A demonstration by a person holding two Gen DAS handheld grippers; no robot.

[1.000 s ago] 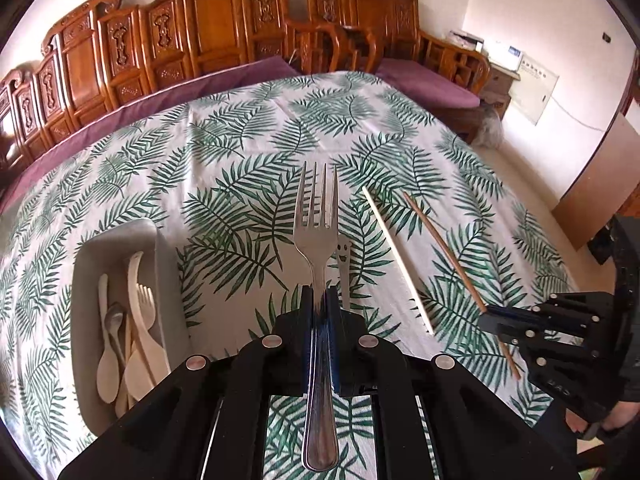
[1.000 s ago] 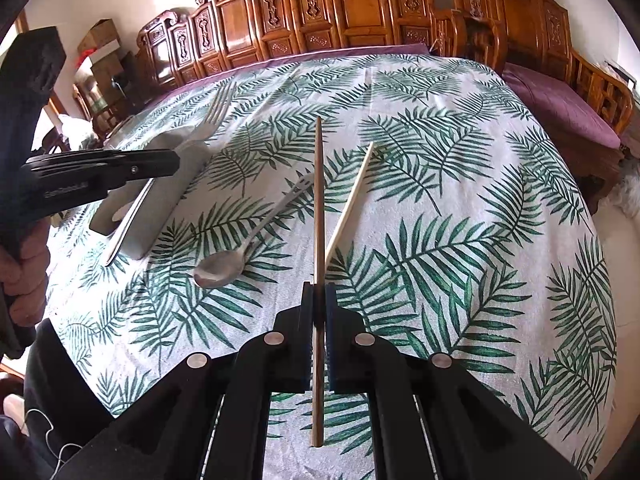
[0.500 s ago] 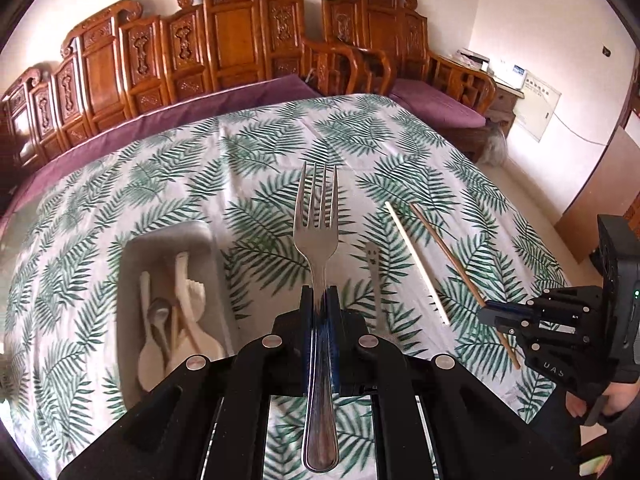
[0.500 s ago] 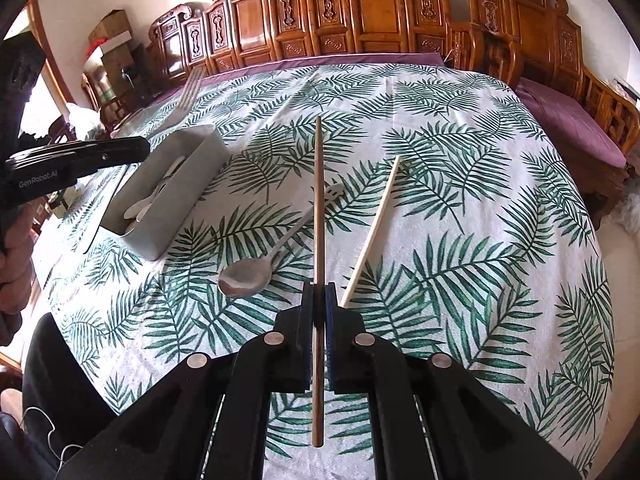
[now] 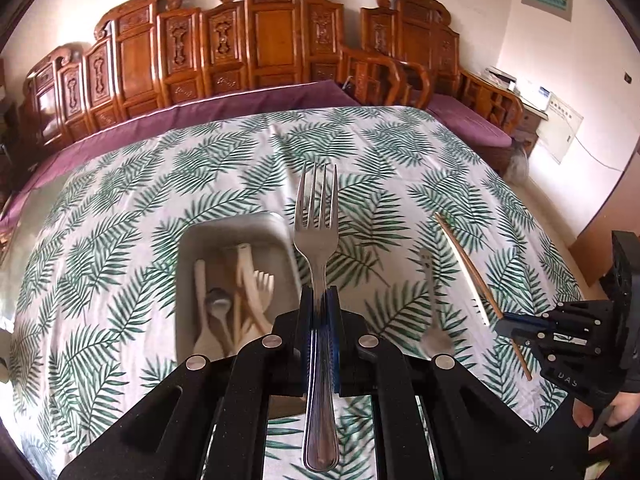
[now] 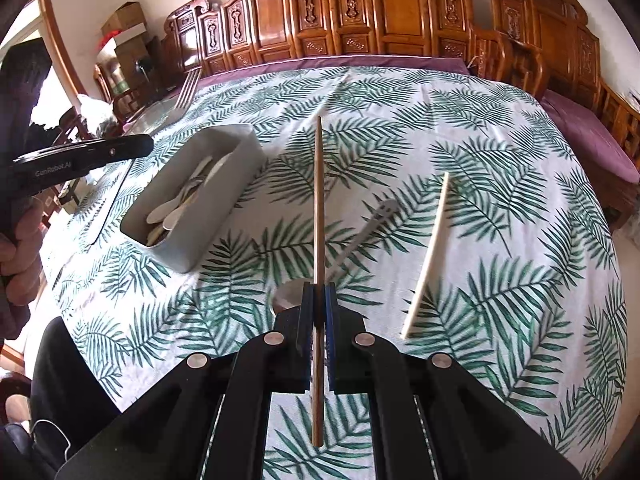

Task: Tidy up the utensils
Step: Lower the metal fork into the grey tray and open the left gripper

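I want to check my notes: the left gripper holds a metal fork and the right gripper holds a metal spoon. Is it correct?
Not quite. The right gripper holds a brown wooden chopstick, as the right wrist view shows; the metal spoon lies on the tablecloth. The left gripper does hold the metal fork.

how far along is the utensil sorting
Partly done. The grey bin already holds several pale spoons and forks. In hand: the left claw is shut on a metal fork, the right claw on a brown chopstick. Left on the tablecloth: a metal spoon and a white chopstick.
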